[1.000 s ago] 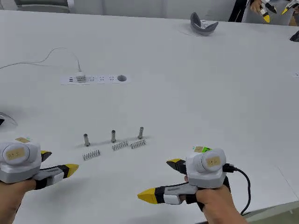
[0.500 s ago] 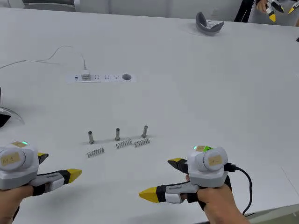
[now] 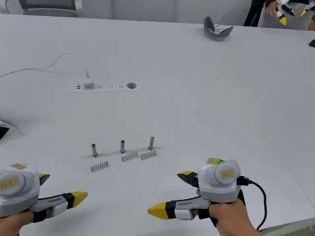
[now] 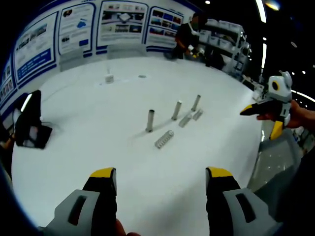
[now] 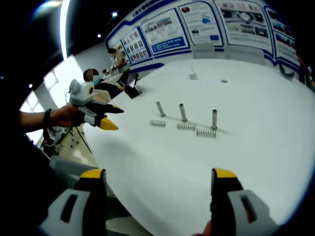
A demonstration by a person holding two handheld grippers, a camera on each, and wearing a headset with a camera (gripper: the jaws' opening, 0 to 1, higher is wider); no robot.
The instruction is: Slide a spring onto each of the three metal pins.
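Three metal pins are seen upright in a row on the white table (image 3: 206,98), well ahead of both grippers: left pin (image 3: 94,150), middle pin (image 3: 122,146), right pin (image 3: 151,143). All pins are bare. Three springs are laid flat on the table, one just on the near side of each pin: left spring (image 3: 99,166), middle spring (image 3: 129,156), right spring (image 3: 148,155). The left spring is set clearly apart from its pin. The middle and right springs lie close together, end to end, and whether they touch the pin bases cannot be told.

The left gripper (image 3: 61,189) is held at the near left edge, above the table, jaws spread wide with nothing between them. Its yellow tips are pointed right. The right gripper (image 3: 170,192) is held at the near right, jaws likewise wide apart and empty, tips pointed left. Both are well apart from the pins and springs.

In the left gripper view the pins are lined up ahead between the two jaws. The right gripper view shows the same row, with the springs on the near side.

A power strip (image 3: 106,86) with one plug and a cable (image 3: 49,66) lies farther back on the left. A grey curved object (image 3: 216,29), possibly a holder, sits at the far edge.
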